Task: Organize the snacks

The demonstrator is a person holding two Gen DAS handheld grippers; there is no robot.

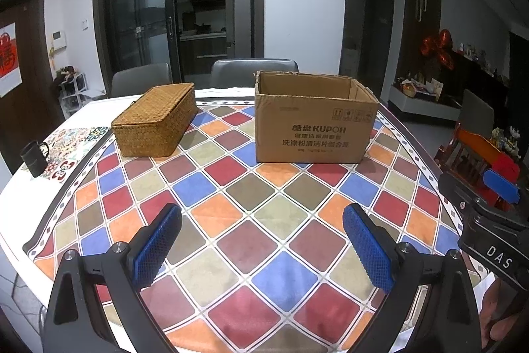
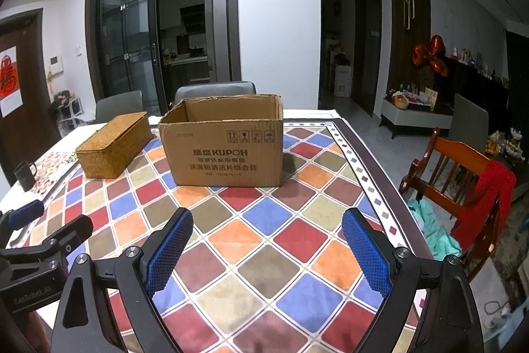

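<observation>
A matt corrugated cardboard box [image 1: 314,124] stands beside a rough woven straw basket [image 1: 155,121] on a soft checked cloth [image 1: 264,220].

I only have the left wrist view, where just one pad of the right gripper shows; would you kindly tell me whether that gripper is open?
Observer: Yes, the right gripper is open. Its blue pads are wide apart over the tablecloth with nothing between them.
Operator: Thank you. What stands beside the table on that side, behind the gripper?
Observer: A wooden chair, with a red cloth draped over its back.
Operator: Is anything lower down there?
Observer: A teal cloth shows between the table's edge and the chair.
</observation>
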